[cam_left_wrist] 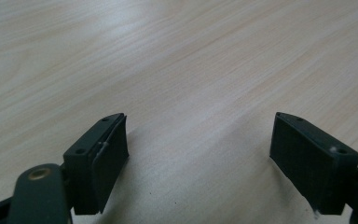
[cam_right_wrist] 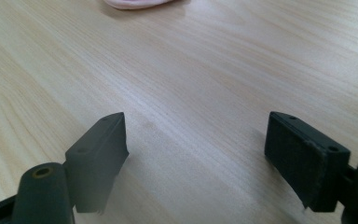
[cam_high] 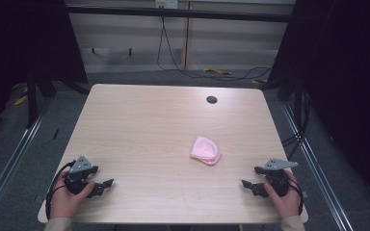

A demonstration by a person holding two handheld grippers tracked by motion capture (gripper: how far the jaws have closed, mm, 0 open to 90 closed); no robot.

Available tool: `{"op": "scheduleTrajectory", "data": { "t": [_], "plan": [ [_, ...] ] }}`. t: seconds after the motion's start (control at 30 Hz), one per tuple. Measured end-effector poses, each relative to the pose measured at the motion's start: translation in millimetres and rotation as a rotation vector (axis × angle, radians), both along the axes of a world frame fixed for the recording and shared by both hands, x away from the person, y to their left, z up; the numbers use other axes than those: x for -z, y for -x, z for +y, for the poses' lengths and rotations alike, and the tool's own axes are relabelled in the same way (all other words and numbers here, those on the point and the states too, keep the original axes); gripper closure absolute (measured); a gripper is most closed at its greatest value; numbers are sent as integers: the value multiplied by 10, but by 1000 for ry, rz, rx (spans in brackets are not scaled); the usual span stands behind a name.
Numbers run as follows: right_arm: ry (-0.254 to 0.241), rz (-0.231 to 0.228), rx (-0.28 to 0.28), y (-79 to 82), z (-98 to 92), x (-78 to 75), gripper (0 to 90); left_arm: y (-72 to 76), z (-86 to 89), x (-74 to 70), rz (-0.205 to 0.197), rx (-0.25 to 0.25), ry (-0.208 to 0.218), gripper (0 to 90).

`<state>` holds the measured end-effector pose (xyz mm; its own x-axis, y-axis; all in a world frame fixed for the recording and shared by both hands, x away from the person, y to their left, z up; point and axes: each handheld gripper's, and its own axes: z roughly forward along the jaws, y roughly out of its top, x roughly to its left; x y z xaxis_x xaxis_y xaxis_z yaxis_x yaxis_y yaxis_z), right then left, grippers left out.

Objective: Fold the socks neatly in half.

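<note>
Both grippers wide open, empty, resting low on worktop point(cam_high: 139, 125). High view: left gripper point(cam_high: 107, 185), right gripper point(cam_high: 248, 185), pink cloth point(cam_high: 205, 150) between; right gripper view catches cloth's edge.

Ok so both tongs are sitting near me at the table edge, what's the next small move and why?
Probably ease the right tongs forward and inward toward the pink cloth. It lies bunched on the table, nearer the right side, untouched. Both jaws stand wide open with bare wood between them, and the left tongs sit farther off.
</note>
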<state>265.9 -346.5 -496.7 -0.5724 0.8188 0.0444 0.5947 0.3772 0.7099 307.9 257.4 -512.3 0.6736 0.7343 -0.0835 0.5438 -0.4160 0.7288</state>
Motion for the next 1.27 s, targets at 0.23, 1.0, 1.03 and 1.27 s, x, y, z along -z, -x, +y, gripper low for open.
{"op": "scheduleTrajectory", "data": {
  "t": [0.23,1.0,1.03,1.27],
  "plan": [
    [27,-18,-5,3,23,15,191,0,13,30,-30,25,-16,166],
    [41,-31,6,-7,43,32,153,-13,-5,41,-34,-10,-36,115],
    [40,-31,5,-8,43,33,152,-13,-7,42,-32,-14,-36,102],
    [40,-27,7,-12,46,33,146,-21,-8,42,-29,-20,-40,84]
  ]
}}
